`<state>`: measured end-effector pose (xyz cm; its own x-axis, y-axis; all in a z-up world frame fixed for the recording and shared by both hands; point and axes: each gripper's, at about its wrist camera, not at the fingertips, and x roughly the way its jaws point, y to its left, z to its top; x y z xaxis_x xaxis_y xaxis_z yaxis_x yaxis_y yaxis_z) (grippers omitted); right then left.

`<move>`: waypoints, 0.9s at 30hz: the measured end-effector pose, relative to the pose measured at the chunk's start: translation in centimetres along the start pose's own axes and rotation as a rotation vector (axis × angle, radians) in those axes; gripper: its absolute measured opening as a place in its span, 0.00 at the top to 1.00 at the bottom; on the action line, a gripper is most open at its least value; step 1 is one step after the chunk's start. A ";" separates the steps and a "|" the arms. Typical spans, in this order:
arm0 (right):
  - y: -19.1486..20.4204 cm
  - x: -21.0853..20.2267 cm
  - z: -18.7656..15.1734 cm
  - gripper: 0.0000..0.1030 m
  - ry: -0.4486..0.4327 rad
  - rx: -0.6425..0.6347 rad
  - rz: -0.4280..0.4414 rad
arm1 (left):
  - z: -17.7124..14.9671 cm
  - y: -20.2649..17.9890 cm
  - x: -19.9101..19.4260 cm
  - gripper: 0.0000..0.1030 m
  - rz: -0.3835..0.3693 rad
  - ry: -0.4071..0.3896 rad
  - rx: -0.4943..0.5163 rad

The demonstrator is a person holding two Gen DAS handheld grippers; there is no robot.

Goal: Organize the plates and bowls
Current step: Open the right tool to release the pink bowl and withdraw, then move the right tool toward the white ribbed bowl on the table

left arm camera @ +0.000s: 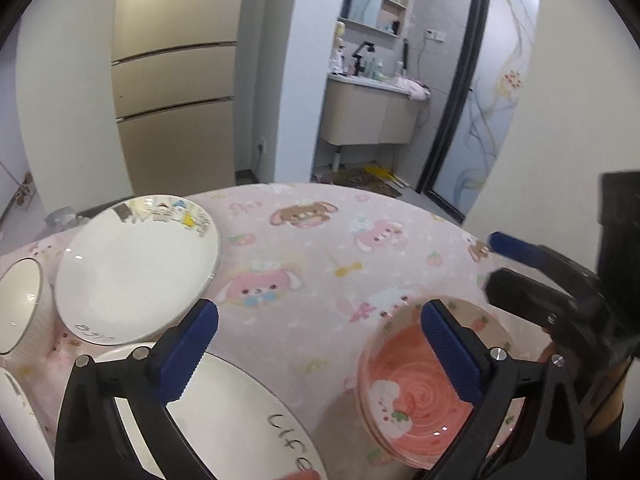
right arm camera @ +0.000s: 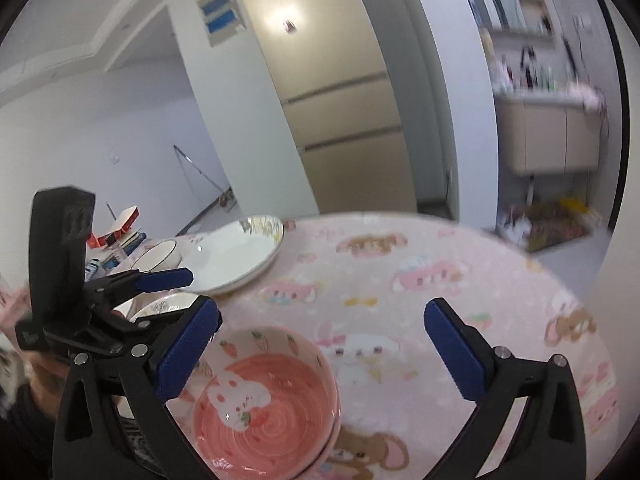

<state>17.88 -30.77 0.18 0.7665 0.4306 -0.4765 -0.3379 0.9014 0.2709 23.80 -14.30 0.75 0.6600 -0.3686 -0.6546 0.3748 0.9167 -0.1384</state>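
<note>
A pink bowl with a rabbit print sits on the pink cartoon tablecloth; in the right wrist view the bowl lies low, left of centre. My left gripper is open and empty above the cloth, between a white "Life" plate and the bowl. My right gripper is open and empty, its left finger over the bowl's rim. It also shows in the left wrist view. A second white plate and a white ribbed bowl lie at the far left.
The left gripper shows in the right wrist view beside the far white plate. Another white dish edge lies at the lower left. The table's far edge faces a fridge and a bathroom doorway.
</note>
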 end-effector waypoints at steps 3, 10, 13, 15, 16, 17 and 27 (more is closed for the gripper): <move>1.4 -1.1 0.5 0.00 -0.109 -0.068 -0.018 | 0.4 1.0 -0.9 0.00 0.038 -0.033 -0.039; 3.7 -4.0 3.2 0.00 -0.225 -0.090 -0.001 | 2.5 3.8 -7.0 0.00 0.048 -0.174 -0.087; 5.5 -5.2 4.6 0.00 -0.262 -0.130 0.018 | 3.3 4.3 -11.2 0.00 0.101 -0.280 -0.083; 7.2 -6.3 5.9 0.00 -0.303 -0.165 0.006 | 3.7 4.6 -14.1 0.00 0.125 -0.332 -0.064; 8.0 -6.7 6.5 0.00 -0.314 -0.180 0.007 | 4.0 4.8 -15.5 0.00 0.137 -0.347 -0.053; 8.7 -7.1 7.2 0.00 -0.323 -0.188 0.016 | 4.1 5.1 -16.8 0.00 0.148 -0.360 -0.045; 16.8 -8.3 12.0 0.00 -0.482 -0.181 0.177 | 3.8 10.4 -28.1 0.00 0.255 -0.472 -0.102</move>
<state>12.39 -19.78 18.76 0.8388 0.5444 0.0121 -0.5402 0.8292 0.1433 11.66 5.02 20.51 0.9511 -0.1404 -0.2752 0.1151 0.9877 -0.1059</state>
